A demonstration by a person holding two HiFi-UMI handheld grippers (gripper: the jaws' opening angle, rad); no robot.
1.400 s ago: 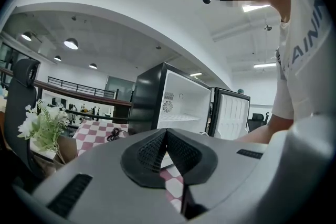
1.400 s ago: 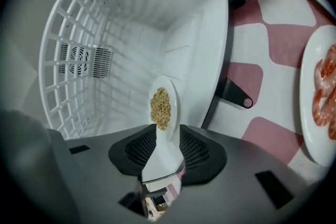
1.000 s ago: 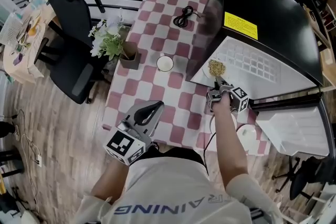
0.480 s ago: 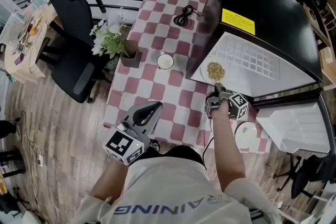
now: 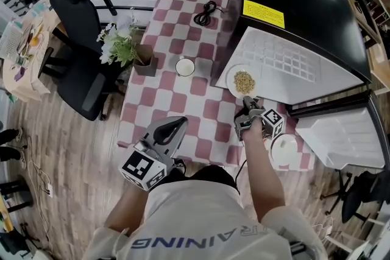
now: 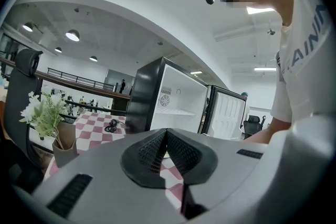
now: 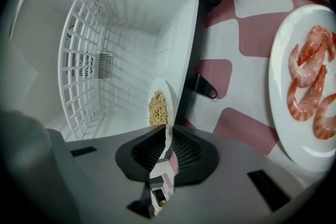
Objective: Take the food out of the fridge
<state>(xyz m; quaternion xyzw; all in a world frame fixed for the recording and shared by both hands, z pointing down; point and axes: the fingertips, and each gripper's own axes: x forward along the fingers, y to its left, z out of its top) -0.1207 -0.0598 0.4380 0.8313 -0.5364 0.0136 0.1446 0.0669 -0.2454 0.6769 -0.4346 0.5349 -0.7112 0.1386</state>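
A white plate of noodles (image 5: 244, 80) sits at the front edge of the open black fridge (image 5: 304, 3), partly over its white floor. My right gripper (image 5: 247, 100) is shut on the near rim of that plate. In the right gripper view the plate of noodles (image 7: 160, 105) stands edge-on between the pads of the right gripper (image 7: 167, 147), with the fridge's white inside (image 7: 105, 60) behind it. My left gripper (image 5: 181, 123) hovers near the table's front edge; seen in its own view, the left gripper (image 6: 166, 139) is shut on nothing.
A plate of shrimp (image 7: 310, 86) lies on the checked table (image 5: 183, 100) right of my right gripper; it shows as a white plate (image 5: 284, 148) in the head view. A white cup (image 5: 184, 66), a potted plant (image 5: 125, 45), a black cable (image 5: 205, 12) and an office chair (image 5: 73, 15) are left.
My right gripper has closed on the plate's rim and drawn it back toward the fridge's front edge. The left gripper has stayed where it was.
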